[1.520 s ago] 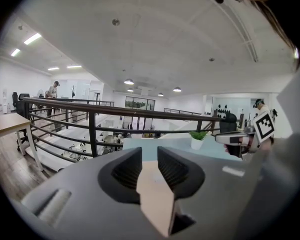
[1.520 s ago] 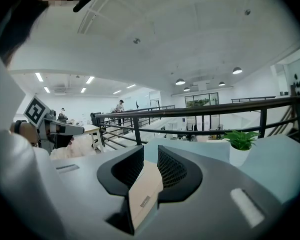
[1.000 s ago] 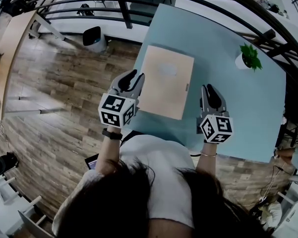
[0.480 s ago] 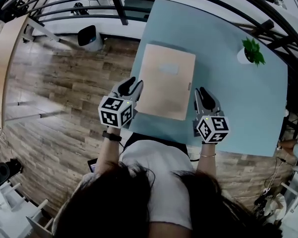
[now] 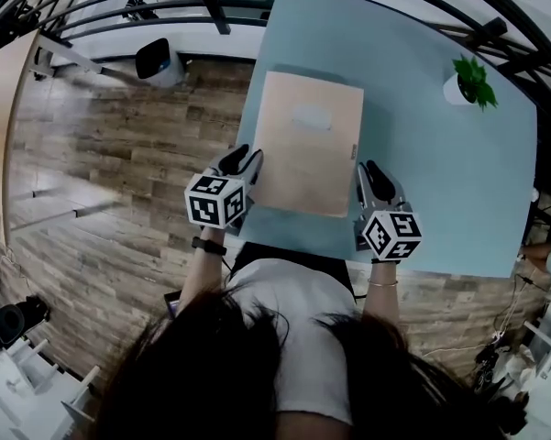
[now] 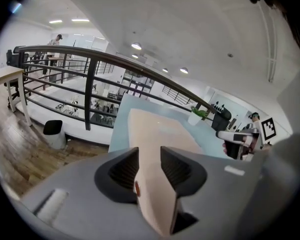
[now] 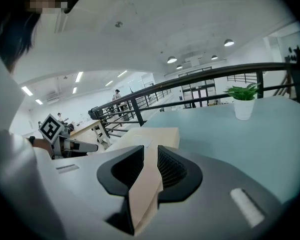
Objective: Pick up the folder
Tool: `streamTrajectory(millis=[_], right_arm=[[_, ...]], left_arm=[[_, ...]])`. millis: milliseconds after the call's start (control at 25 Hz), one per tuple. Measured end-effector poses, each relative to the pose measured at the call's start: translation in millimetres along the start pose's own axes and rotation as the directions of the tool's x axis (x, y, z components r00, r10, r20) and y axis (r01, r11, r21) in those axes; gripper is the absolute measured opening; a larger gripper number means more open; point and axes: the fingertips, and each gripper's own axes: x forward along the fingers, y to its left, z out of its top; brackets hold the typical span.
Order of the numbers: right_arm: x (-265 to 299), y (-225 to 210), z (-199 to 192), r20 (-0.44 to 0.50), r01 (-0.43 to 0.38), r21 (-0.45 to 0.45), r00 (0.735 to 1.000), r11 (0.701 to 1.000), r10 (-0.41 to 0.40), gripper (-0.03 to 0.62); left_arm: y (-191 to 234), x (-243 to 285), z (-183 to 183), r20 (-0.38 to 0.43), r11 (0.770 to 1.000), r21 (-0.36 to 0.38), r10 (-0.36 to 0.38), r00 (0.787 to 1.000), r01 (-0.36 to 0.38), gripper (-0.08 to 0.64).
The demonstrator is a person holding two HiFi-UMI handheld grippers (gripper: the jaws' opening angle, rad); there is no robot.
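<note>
Folder: lying on counter, right gripper fingers gripping one near corner, left gripper fingers just opening loosely around the other; lift apparently outstanding.

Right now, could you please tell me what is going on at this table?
A person is handling a flat tan folder on the light blue table with two handheld grippers. The right gripper has its jaws closed on the folder's near right edge. The left gripper straddles the near left edge, its jaws apart, having just been opening. The folder is not yet lifted clear of the table.
</note>
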Motion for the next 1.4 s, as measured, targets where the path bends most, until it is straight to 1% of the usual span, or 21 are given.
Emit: streamTrajectory(millis=[120,280,520,680,800,840,1120,1200,1280,1400], right_arm=[[1.5,-2.4,-6.8,-0.008,0.003,0.027,1.0,1.0,-0.002,0.061],[3.4,-3.9,-14.2,-0.02,0.005,0.052,1.0,0.999,-0.004,0.06],[6.8,-5.1,-22.7,-0.037,-0.001,0.089,0.999,0.996,0.005,0.06],[9.2,-5.7,-24.9,-0.041,-0.01,0.105,0.999,0.994,0.014,0.06],[8.8,-6.6,-25.9,-0.048,-0.012,0.107,0.999,0.994,0.017,0.061],[8.6,-7.0,-26.5,-0.051,-0.011,0.107,0.999,0.994,0.017,0.06],[8.3,-9.9,-30.0,-0.072,-0.014,0.123,0.997,0.992,0.023,0.061],[8.3,-12.6,-31.4,-0.083,-0.016,0.138,0.996,0.99,0.027,0.061],[9.4,-14.5,-34.1,-0.097,-0.021,0.16,0.995,0.987,0.037,0.08],[11.4,-16.2,-39.4,-0.119,-0.029,0.194,0.991,0.981,0.053,0.089]], left_arm=[[4.6,4.6,-9.0,-0.023,0.999,-0.036,-0.013,1.0,0.013,0.146],[6.5,10.2,-17.5,-0.046,0.993,-0.108,-0.056,0.997,0.05,0.16],[6.5,16.7,-28.8,-0.067,0.983,-0.166,-0.085,0.994,0.072,0.172],[9.9,21.6,-34.1,-0.086,0.98,-0.192,-0.079,0.993,0.061,0.176],[16.1,23.3,-37.3,-0.107,0.971,-0.234,-0.071,0.992,0.044,0.21],[17.0,23.4,-37.7,-0.106,0.969,-0.244,-0.073,0.992,0.045,0.209],[20.1,22.7,-39.7,-0.074,0.96,-0.276,-0.077,0.994,0.054,0.209],[19.8,23.3,-40.0,-0.075,0.958,-0.28,-0.082,0.994,0.058,0.209],[20.1,23.8,-39.9,-0.075,0.957,-0.282,-0.087,0.993,0.062,0.209],[21.2,23.5,-40.1,-0.07,0.954,-0.292,-0.091,0.993,0.067,0.209]])
